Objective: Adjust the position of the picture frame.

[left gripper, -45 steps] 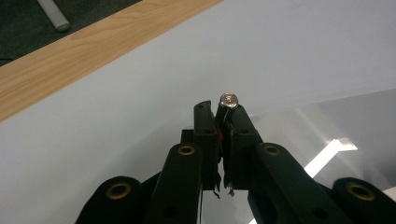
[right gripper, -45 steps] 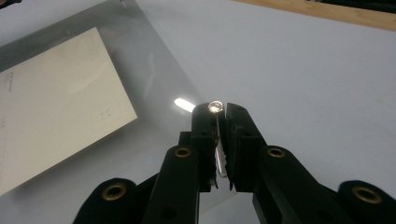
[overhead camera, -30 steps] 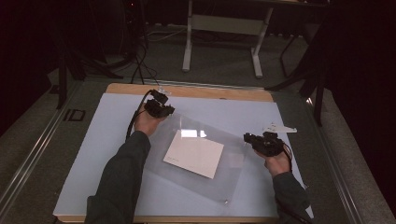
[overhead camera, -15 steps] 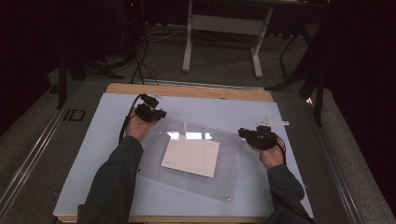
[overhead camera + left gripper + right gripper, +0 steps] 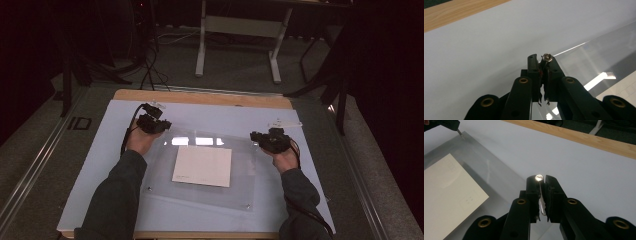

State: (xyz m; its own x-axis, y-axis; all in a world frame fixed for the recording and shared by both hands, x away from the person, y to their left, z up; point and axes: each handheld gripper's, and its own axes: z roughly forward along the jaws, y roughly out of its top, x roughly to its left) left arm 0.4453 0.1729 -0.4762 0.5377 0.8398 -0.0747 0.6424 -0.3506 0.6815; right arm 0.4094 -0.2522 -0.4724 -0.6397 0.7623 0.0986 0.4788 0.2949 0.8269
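A clear, flat, rectangular acrylic sheet (image 5: 200, 170) is lying on the pale blue mat (image 5: 100, 150) that is covering the wooden bench (image 5: 200, 97), and its glossy surface is catching two bright reflections near its far edge. Under or inside the sheet, one cream, matte, rectangular paper (image 5: 202, 166) is sitting roughly in the middle. Small metal standoff screws are marking the sheet's corners; two are showing at the near corners in the high view, and one is sitting in each tool. The left tool (image 5: 159, 126) is gripping the sheet's far left corner, its two black jaws standing narrow and pinched around a silver hex-socket screw (image 5: 547, 57), as the left gripper view is showing. The right tool (image 5: 260, 138) is gripping the far right corner in the same way, its jaws closed narrow on a shiny round-headed screw (image 5: 539, 177) with the thin transparent edge running between them. Two sleeved forearms are coming in from the bottom of the high view. A small white slip (image 5: 285, 123) is lying on the mat just beyond the right tool. Compared with a second ago, the sheet is lying squarer to the bench edges, having turned from a skewed angle, and both hands are sitting farther to the left and closer to the far edge.
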